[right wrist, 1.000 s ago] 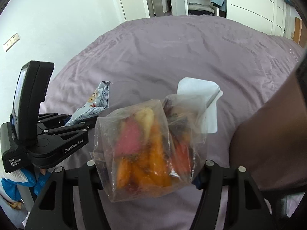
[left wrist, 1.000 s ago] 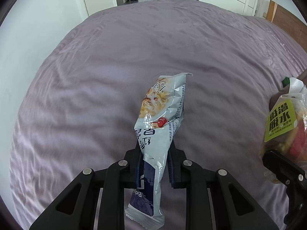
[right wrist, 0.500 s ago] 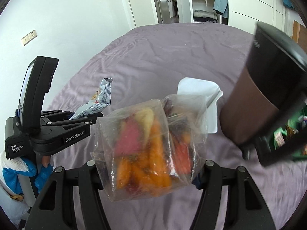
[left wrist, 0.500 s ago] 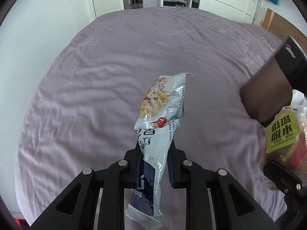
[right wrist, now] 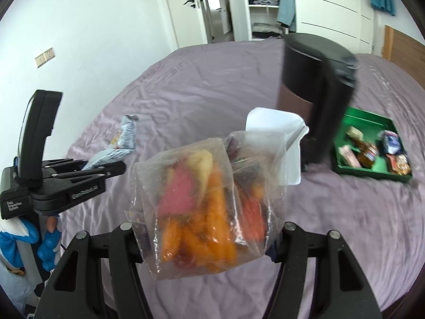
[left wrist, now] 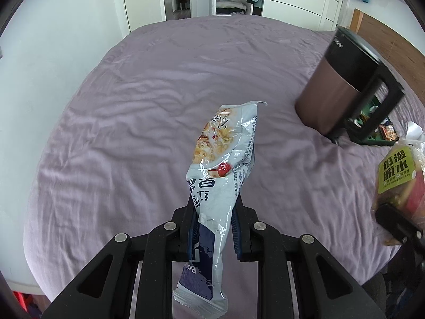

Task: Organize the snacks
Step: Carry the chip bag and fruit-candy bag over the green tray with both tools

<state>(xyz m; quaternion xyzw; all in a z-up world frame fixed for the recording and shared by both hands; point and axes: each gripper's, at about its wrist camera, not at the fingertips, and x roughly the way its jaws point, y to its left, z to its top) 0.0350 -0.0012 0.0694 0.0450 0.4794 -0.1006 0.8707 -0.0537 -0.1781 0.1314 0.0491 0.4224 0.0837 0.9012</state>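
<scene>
My left gripper is shut on a pale blue cereal snack packet and holds it upright above the purple bed. From the right wrist view the same gripper and packet sit at the left. My right gripper is shut on a clear bag of dried fruit; the bag shows at the right edge of the left wrist view. A green tray with several small snacks lies on the bed at the right.
A tall brown and black flask stands between my grippers and the tray, also seen in the left wrist view. The purple bedsheet covers the surface. A white wall is at the left; wardrobes and a door stand behind.
Both grippers have pulled back and up with their packets. The flask has come fully into view and the green tray now shows behind it.
</scene>
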